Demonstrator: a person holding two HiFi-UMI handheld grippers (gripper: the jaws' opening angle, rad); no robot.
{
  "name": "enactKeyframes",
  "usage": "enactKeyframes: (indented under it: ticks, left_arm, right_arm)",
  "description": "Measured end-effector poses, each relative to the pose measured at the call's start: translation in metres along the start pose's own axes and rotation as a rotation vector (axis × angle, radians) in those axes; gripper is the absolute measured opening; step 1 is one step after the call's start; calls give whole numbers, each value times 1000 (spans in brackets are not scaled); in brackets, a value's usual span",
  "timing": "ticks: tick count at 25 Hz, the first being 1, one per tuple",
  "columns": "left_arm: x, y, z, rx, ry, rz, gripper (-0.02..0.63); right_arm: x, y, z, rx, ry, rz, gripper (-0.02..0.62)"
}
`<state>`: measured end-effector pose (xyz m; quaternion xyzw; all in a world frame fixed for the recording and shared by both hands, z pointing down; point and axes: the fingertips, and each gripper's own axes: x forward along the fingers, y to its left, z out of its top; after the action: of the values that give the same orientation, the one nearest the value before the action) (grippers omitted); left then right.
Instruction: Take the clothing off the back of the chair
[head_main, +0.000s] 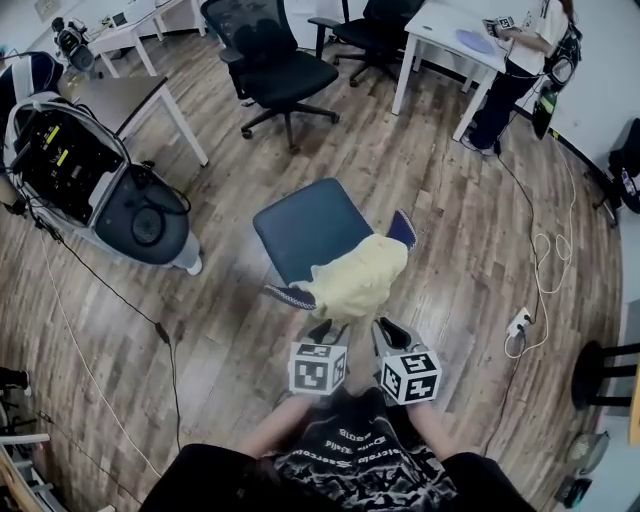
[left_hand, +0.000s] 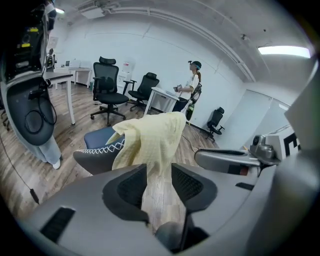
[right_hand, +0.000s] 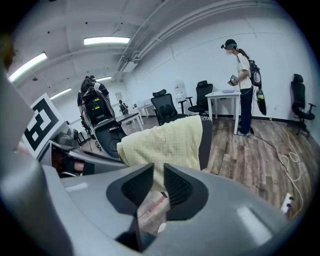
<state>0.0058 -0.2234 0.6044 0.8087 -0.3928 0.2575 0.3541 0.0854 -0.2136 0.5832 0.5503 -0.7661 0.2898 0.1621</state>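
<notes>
The left gripper (left_hand: 159, 171) has its jaws standing moderately apart, and the pale yellow clothing (left_hand: 152, 137) hangs just ahead of them, its lower edge dropping into the gap without either pad pressing on it; bare floor shows through between them. The right gripper (right_hand: 158, 172) has its jaws drawn almost together, only a narrow slit left and nothing pinched in it, with the same clothing's hem just beyond and above the tips. The clothing is draped over the back of the dark blue chair (head_main: 305, 230), whose laced backrest (left_hand: 97, 155) sits ahead and left of the left jaws. Both grippers are side by side, close behind that backrest.
</notes>
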Motion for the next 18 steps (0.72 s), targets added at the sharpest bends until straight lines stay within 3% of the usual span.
enactKeyframes:
  ticks: [2,8,13,18]
  left_arm:
    - [3,1,0,13,18,-4,150]
    - [7,2,4,-25,9,49,214]
    - [16,17,12,-51,15,117,227]
    - [27,17,17,-62,50,148,227]
  right_arm:
    - [5,1,1,19,7,14,157]
    - [11,-8,3,5,38,16,300]
    - [28,-20,12,-15,61,-5,354]
    - [42,-28,12,-131,121,1,388]
